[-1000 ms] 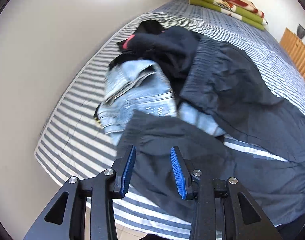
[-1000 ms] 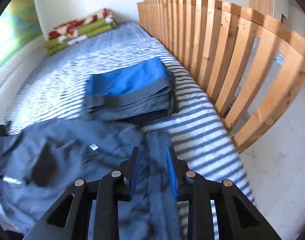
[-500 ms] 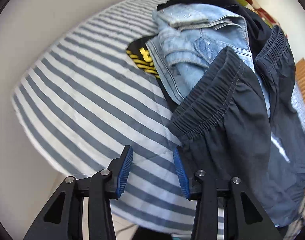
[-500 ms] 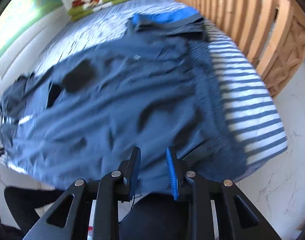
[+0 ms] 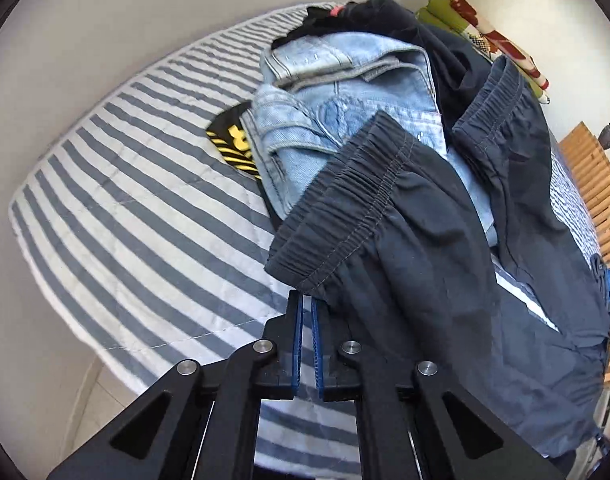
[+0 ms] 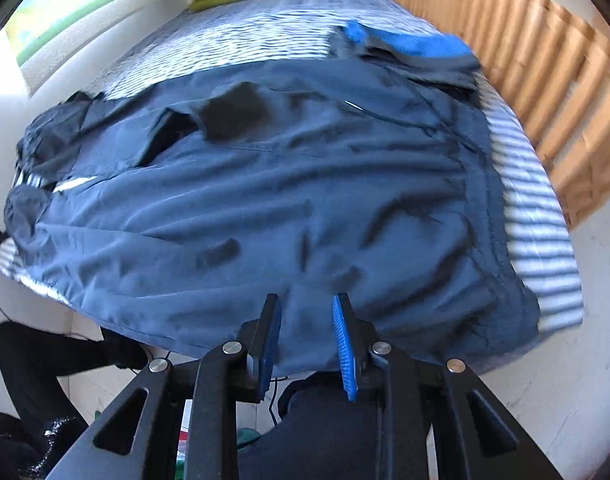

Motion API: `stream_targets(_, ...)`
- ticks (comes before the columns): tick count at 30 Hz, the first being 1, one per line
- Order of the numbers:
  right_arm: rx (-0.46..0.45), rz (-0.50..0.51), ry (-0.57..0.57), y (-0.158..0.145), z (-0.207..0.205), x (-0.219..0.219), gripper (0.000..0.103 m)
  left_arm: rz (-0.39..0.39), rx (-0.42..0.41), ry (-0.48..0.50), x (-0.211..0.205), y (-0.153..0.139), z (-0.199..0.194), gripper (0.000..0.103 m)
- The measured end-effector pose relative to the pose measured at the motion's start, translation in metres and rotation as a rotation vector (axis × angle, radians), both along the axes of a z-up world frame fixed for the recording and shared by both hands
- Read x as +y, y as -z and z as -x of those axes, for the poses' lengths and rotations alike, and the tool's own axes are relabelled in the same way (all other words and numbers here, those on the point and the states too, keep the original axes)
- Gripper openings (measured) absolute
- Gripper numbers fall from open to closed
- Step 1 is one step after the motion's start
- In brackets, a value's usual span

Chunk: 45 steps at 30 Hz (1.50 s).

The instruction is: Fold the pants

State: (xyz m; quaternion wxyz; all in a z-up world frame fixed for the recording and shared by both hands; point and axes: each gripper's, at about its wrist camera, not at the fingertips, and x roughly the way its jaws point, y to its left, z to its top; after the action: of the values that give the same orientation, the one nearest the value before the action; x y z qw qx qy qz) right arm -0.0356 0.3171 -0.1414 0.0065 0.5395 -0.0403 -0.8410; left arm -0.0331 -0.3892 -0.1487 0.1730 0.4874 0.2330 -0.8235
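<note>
The left claw (image 5: 307, 312) is pinched on the waistband corner of the navy pants (image 5: 445, 280), spread along the bed's (image 5: 125, 208) near edge; the right claw (image 6: 307, 332) gapes over the fabric. Next, grip there.

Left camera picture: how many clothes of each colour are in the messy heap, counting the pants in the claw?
Navy pants: 1
Light-blue jeans: 1
Black-and-yellow garment: 1
Black clothes at the back: at least 1, too bunched to split
Total: at least 4
</note>
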Motion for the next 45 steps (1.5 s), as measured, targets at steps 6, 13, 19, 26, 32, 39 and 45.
stream_targets(6,0.052,-0.025,-0.232,-0.018,0.042,-0.078,0.024,0.035,0.051,-0.021,-0.010,-0.034,-0.023,0.004)
stream_targets(13,0.057,-0.008,-0.551,-0.017,0.107,-0.213,0.024,0.133,0.006,0.079,-0.009,-0.046,0.004,0.015)
stream_targets(19,0.026,-0.080,-0.717,0.017,0.159,-0.297,0.024,0.276,-0.025,0.202,0.004,-0.050,0.037,0.040)
stream_targets(26,-0.055,-0.158,-0.752,0.064,0.196,-0.324,0.024,0.306,-0.039,0.267,0.005,-0.048,0.068,0.035)
stream_targets(32,-0.061,-0.142,-0.776,0.068,0.196,-0.321,0.021,0.346,-0.061,0.311,0.020,-0.046,0.079,0.010)
stream_targets(39,-0.021,-0.117,-0.769,0.055,0.185,-0.313,0.002,0.327,-0.048,0.296,0.018,-0.053,0.073,0.001)
stream_targets(45,0.003,-0.075,-0.731,0.043,0.184,-0.301,0.002,0.338,-0.030,0.293,0.016,-0.059,0.069,0.001)
